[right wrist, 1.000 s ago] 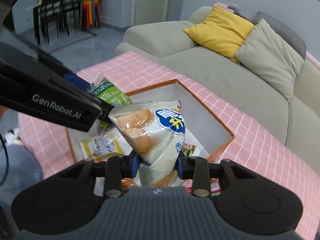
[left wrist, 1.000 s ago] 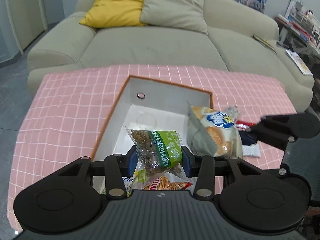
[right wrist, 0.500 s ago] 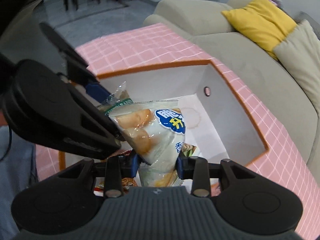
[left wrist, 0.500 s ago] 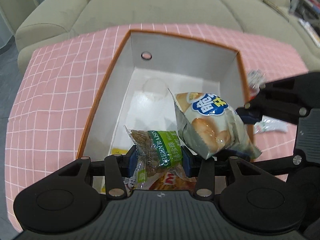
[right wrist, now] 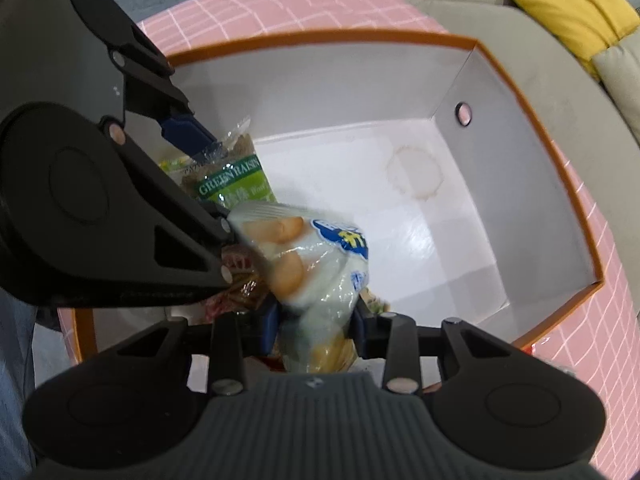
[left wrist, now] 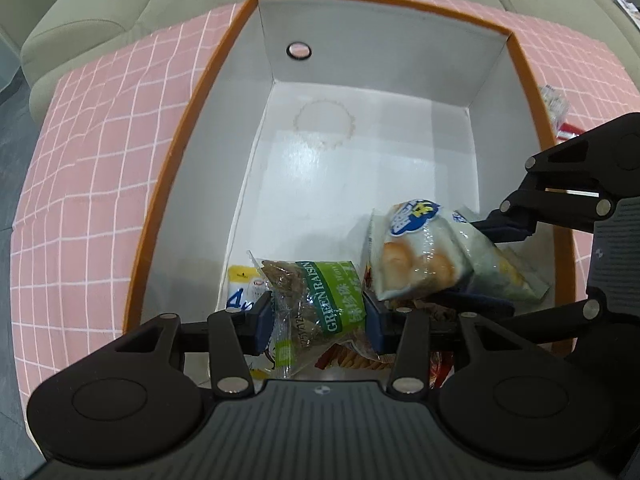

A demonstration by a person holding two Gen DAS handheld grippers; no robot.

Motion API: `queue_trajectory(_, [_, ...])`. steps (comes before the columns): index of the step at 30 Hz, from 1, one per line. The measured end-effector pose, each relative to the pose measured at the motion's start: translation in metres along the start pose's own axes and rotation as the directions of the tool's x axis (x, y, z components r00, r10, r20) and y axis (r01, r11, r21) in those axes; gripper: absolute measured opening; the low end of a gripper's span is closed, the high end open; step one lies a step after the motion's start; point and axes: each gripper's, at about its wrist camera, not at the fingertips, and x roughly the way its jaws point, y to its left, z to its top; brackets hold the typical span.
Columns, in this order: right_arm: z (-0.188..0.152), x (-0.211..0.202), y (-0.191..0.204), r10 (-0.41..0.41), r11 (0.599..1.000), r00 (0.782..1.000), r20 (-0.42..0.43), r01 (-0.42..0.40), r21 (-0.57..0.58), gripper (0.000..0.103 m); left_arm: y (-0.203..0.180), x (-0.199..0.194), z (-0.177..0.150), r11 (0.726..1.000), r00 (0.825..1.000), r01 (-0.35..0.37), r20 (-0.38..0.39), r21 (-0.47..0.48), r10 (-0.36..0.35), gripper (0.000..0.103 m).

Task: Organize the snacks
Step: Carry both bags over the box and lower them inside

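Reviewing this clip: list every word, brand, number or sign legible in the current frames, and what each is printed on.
"GREEN RAISIN": green label of the raisin packet held in the left gripper.
Blue logo with characters on the pale biscuit bag in the right gripper: blurred, unreadable.
Small print running along the raisin packet's clear edge: too small to read.
Blue lettering on the white-and-yellow packet lying in the box: partly hidden, unreadable.

Box (left wrist: 192, 128) sits on the desk (left wrist: 92, 160); raisin pack (left wrist: 320, 300) and biscuit bag (left wrist: 420, 256) side by side over its near end, sofa (left wrist: 120, 4) behind.
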Motion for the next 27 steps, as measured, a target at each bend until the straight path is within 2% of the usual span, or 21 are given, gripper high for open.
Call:
queue_trajectory(10, [-0.002, 0.013, 0.005, 0.045, 0.999, 0.997, -0.063, -0.045, -0.001, 0.037, 0.004, 0.007, -0.003, 1.0, 0.999, -0.01, -0.047, 0.016, 0.011, 0.054])
queue_trajectory(16, [0.0, 0.015, 0.001, 0.047, 0.999, 0.997, -0.065, -0.046, 0.017, 0.038, 0.005, 0.002, -0.004, 0.999, 0.998, -0.035, -0.043, 0.018, 0.036, 0.062])
queue_trajectory(27, [0.001, -0.015, 0.006, 0.0, 1.0, 1.0, -0.024, 0.0, 0.009, 0.062, 0.004, -0.025, -0.006, 0.992, 0.993, -0.122, -0.003, 0.042, 0.122, 0.069])
